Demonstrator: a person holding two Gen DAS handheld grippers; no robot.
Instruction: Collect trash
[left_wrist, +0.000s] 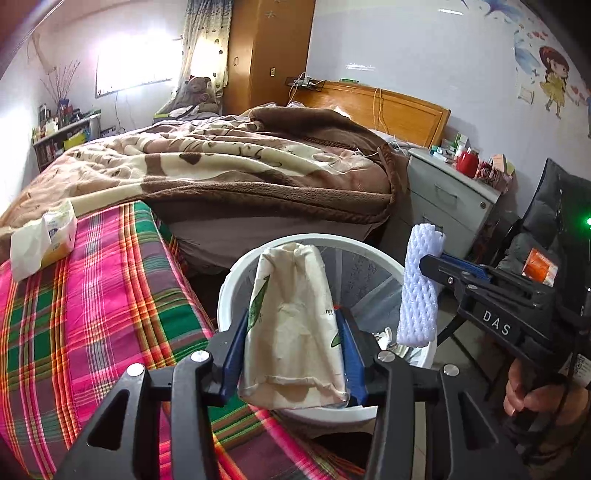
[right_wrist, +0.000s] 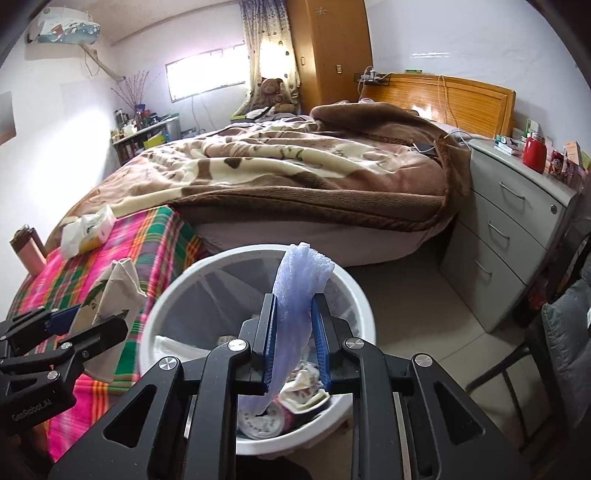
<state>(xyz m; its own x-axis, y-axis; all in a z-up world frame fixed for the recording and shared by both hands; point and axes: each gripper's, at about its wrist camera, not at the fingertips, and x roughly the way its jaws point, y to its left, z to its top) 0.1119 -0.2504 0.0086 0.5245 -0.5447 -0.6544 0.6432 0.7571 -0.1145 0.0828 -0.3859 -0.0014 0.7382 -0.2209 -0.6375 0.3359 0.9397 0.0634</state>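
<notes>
A white trash bin stands on the floor between the plaid-covered surface and the bed. My left gripper is shut on a beige paper bag, held upright over the bin's near rim. To its right, my right gripper is shut on a white foam net sleeve, held beside the bin's right rim. In the right wrist view the foam sleeve hangs between the blue pads of the right gripper above the bin, which holds crumpled wrappers. The left gripper with the bag shows at left.
A pink and green plaid cloth covers the surface at left, with a tissue pack and a pink bottle on it. A bed with a brown blanket lies behind. A grey drawer cabinet and a dark chair stand at right.
</notes>
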